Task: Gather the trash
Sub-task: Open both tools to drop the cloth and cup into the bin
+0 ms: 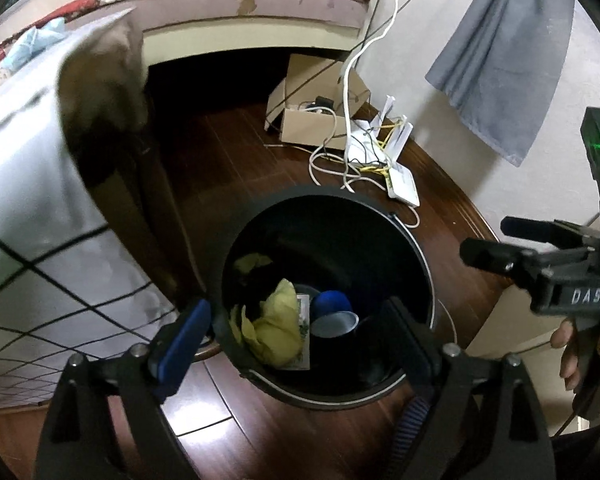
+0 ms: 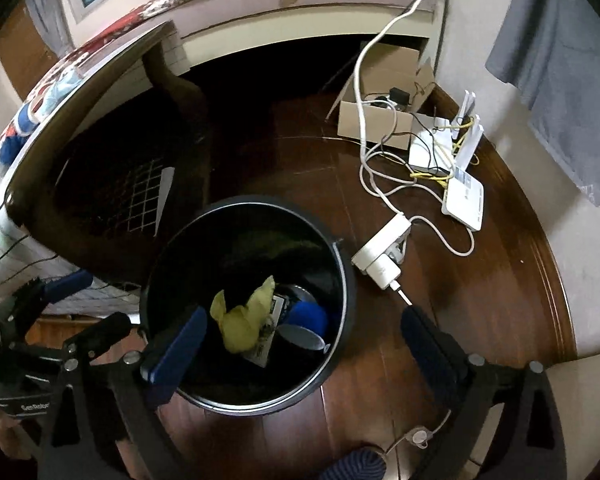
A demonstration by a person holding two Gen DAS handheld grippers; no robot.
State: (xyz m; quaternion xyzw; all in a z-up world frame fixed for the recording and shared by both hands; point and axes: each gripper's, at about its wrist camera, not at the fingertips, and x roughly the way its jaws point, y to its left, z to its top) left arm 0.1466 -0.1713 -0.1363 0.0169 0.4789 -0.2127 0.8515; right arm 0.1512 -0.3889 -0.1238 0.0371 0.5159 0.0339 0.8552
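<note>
A round black trash bin (image 1: 412, 240) (image 2: 340, 264) stands on the dark wooden floor. Inside lie a crumpled yellow wrapper (image 1: 278, 330) (image 2: 244, 320), a blue cup (image 1: 334, 314) (image 2: 306, 322) on its side and a printed paper scrap (image 1: 303, 320) (image 2: 262, 350). My left gripper (image 1: 296, 340) hangs open and empty right over the bin mouth. My right gripper (image 2: 300, 338) is open and empty over the bin's right rim; it also shows at the right edge of the left wrist view (image 1: 496, 244). The left gripper shows at the left of the right wrist view (image 2: 80, 302).
A table with a checked white cloth (image 1: 28, 200) (image 2: 80, 92) stands left of the bin. A cardboard box (image 1: 316, 120) (image 2: 376, 116), white routers (image 1: 400, 180) (image 2: 462, 196), tangled cables and a power adapter (image 2: 382, 254) lie on the floor by the wall. A grey cloth (image 1: 496, 52) hangs there.
</note>
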